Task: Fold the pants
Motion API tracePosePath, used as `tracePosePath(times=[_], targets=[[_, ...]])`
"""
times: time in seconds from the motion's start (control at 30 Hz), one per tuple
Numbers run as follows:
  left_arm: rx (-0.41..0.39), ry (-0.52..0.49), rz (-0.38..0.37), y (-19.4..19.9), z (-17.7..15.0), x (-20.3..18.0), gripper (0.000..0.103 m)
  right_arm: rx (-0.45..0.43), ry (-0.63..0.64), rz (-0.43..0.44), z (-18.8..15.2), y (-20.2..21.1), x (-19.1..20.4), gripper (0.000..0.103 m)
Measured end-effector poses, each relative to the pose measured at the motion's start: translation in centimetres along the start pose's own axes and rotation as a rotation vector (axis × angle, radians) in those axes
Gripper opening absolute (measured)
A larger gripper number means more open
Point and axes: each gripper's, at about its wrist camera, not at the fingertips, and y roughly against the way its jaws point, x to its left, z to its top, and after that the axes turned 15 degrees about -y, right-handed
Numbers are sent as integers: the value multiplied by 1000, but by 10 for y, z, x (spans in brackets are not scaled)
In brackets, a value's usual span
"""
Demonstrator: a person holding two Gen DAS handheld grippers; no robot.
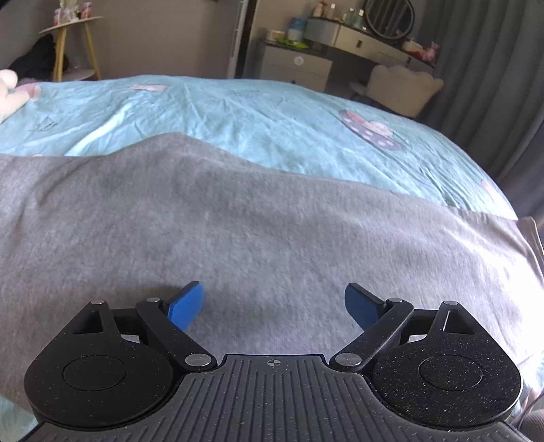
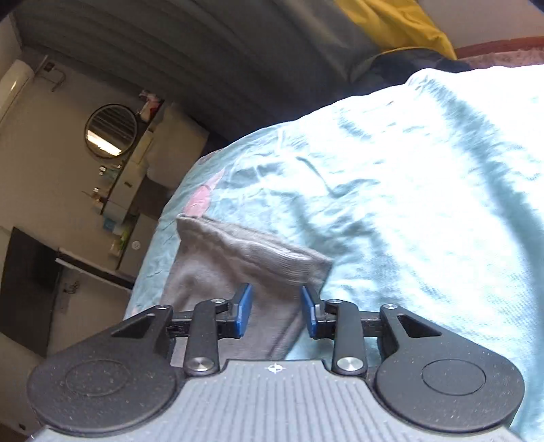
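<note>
Grey pants (image 1: 238, 221) lie spread across a light blue bedsheet (image 1: 238, 112). My left gripper (image 1: 273, 299) is wide open, its blue pads just above the grey cloth, holding nothing. In the right wrist view, the ribbed end of the pants (image 2: 251, 251) lies on the sheet (image 2: 425, 204). My right gripper (image 2: 276, 311) is open, its blue pads on either side of the grey cloth near that end, with a gap to the cloth.
A dresser with a round mirror (image 1: 389, 17) and a pale chair (image 1: 404, 85) stand beyond the bed. A small yellow-legged table (image 1: 73, 40) stands at the far left. Grey curtains (image 1: 493, 85) hang at the right. A hand (image 1: 13, 91) shows at the left edge.
</note>
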Motion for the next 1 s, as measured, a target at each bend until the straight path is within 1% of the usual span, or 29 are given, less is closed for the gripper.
tracePosePath(times=[0.03,0.1,0.2,0.23,0.3,0.37,0.4,0.47,0.5,0.57,0.63,0.73,0.77,0.8,0.87,0.9,0.93,1.0], targets=[[5,-3,0,-1,-1,-4,95,21,-9,15,2,-1,-4,41],[15,-15,19,-2,-3,-13,95,33,-26,31,2,-4,-8,41],[24,-73,58,-5,-4,-26,95,64,-22,51,6,-13,-3,41],[26,-91,65,-5,-5,-29,95,66,-14,48,6,-18,0,43],[28,-111,66,-5,-5,-32,95,59,10,38,6,-27,7,43],[29,-113,73,-5,-5,-32,95,46,34,33,4,-30,14,43],[28,-107,73,-5,-5,-31,95,40,59,26,2,-30,19,41],[24,-92,73,-5,-5,-28,95,31,98,12,1,-28,23,15],[21,-88,73,-5,-5,-27,95,33,103,7,1,-29,24,13],[19,-85,70,-6,-5,-26,96,27,109,-10,-1,-28,26,15],[18,-88,68,-7,-5,-26,96,23,105,-34,0,-29,26,20],[14,-80,58,-6,-5,-24,96,15,110,-63,-1,-31,32,20],[11,-69,51,-4,-5,-22,96,9,134,-83,-3,-30,38,13],[9,-54,43,-3,-5,-20,96,0,176,-96,-6,-28,48,10],[1,-20,20,0,-6,-15,96,-28,277,-106,-15,-22,73,9],[-6,-5,10,2,-6,-13,96,-43,347,-102,-24,-16,93,9],[-13,8,4,4,-6,-10,96,-50,415,-83,-34,-10,112,9],[-29,33,5,10,-6,-6,96,-55,554,-15,-63,5,154,9]])
